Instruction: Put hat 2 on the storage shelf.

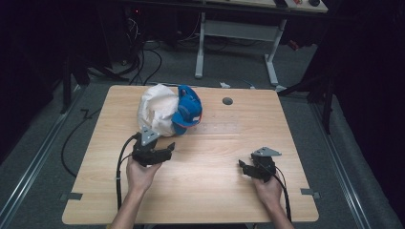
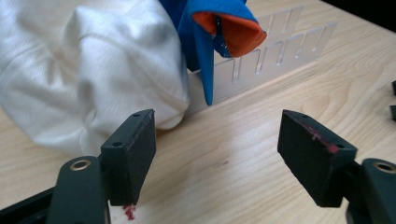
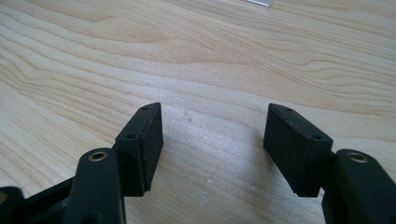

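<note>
Both tongs (image 1: 171, 149) (image 1: 242, 167) released, empty; clear slotted rack (image 2: 275, 56) half-hidden behind white cloth (image 2: 88, 70).

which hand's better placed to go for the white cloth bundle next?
Left. The left tongs stand open right beside the white cloth bundle, facing it in the left gripper view. The right tongs are open over bare table, well away from it.

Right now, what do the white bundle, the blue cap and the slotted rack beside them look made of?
White bundle: soft woven cloth, matte, creased. Blue cap with orange lining: fabric, stitched folds. Slotted rack: likely clear acrylic, glossy, see-through edges. Light wooden table: wood-grain surface, possibly laminate.
</note>
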A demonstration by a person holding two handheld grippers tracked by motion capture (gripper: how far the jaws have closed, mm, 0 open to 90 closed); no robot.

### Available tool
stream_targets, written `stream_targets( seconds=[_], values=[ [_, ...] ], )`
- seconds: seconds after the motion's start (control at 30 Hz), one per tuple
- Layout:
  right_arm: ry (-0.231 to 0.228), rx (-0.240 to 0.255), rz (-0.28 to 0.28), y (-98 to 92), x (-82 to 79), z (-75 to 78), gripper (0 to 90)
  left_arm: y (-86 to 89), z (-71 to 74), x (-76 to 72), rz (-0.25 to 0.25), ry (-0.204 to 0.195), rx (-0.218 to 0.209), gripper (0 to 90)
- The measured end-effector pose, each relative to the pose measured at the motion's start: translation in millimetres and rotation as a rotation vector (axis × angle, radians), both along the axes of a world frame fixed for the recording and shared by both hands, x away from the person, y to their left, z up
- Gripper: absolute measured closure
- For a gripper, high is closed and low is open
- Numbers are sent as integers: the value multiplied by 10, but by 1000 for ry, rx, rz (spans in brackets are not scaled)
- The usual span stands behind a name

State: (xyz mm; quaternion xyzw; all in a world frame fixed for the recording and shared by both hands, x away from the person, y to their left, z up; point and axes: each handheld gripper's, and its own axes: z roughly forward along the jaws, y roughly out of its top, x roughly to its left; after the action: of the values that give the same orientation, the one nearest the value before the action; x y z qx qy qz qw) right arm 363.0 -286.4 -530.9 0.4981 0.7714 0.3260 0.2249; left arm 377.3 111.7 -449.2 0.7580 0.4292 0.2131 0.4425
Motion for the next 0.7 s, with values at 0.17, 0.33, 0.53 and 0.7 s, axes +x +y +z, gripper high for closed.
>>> stream_targets(
  seconds=[0.17,0.33,0.53,0.7],
  values=[
    [0,0,0,0,0,0,378,102,-56,-67,4,11,-30,287],
    [0,0,0,0,0,0,378,196,-153,-137,12,32,-50,288],
    [0,0,0,0,0,0,378,256,-228,-193,14,45,-58,293],
    [0,0,0,0,0,0,378,299,-297,-217,18,63,-80,307]
  ],
)
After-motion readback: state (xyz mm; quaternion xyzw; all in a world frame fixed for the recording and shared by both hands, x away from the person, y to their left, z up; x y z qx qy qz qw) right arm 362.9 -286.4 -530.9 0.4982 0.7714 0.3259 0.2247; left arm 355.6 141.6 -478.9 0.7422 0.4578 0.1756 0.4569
